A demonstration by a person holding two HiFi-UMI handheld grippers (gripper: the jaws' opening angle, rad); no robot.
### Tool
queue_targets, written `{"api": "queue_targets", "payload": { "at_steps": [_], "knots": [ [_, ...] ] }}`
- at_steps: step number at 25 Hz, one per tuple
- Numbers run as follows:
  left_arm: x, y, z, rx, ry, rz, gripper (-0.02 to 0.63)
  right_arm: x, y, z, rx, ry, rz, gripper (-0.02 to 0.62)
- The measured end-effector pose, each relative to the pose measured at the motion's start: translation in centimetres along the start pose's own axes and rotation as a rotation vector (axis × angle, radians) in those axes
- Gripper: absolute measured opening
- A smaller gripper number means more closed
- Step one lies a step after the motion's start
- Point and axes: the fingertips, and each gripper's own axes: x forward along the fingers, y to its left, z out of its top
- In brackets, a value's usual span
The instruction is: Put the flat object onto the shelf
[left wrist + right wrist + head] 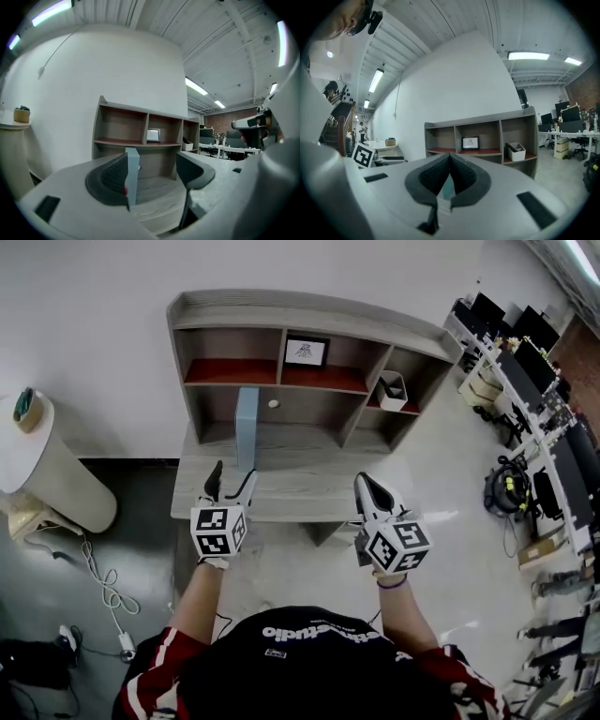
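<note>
A light-blue flat panel (247, 427) stands upright on edge on the grey wooden desk surface (309, 486), below the shelf unit (228, 342) with red-lined compartments. My left gripper (230, 486) hovers open at the desk's front edge, just short of the panel. In the left gripper view the panel (132, 180) rises close beside the left jaw of that gripper (152, 164), untouched. My right gripper (372, 491) is shut and empty over the desk's front right. In the right gripper view the closed gripper (450, 157) leaves only a sliver of the panel (447, 187) visible behind it.
A framed picture (306, 352) stands in the middle upper compartment and a white bin (392, 390) in the right one. A round white table (37, 465) with a tape roll (24, 409) is at the left. A cable (98, 582) lies on the floor. Office desks (534, 418) line the right.
</note>
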Motion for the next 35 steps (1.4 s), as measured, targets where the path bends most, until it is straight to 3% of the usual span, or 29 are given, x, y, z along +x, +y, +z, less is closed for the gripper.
{"api": "queue_targets", "payload": {
  "at_steps": [5, 13, 18, 29, 35],
  "knots": [
    [-3.2, -2.8, 2.8, 0.044, -0.029, 0.024, 0.324, -3.6, -1.2, 1.2, 0.009, -0.031, -0.014, 0.002],
    [-8.5, -7.3, 3.5, 0.138, -0.050, 0.094, 0.294, -10.7, -3.8, 0.7, 0.014, -0.045, -0.031, 0.002],
    [-11.3, -9.3, 4.6, 0.108, -0.083, 0.104, 0.254, -13.4, -5.3, 0.9, 0.031, -0.064, -0.051, 0.002],
    [-14.0, -10.2, 6.8, 0.124, -0.128, 0.139, 0.124, -15.3, -4.4, 1.2, 0.025, -0.097, -0.053, 0.002],
    [-14.3, -10.2, 6.9, 0.120, -0.129, 0.140, 0.093, -15.5, -4.2, 1.3, 0.024, -0.102, -0.057, 0.002]
  ]
}}
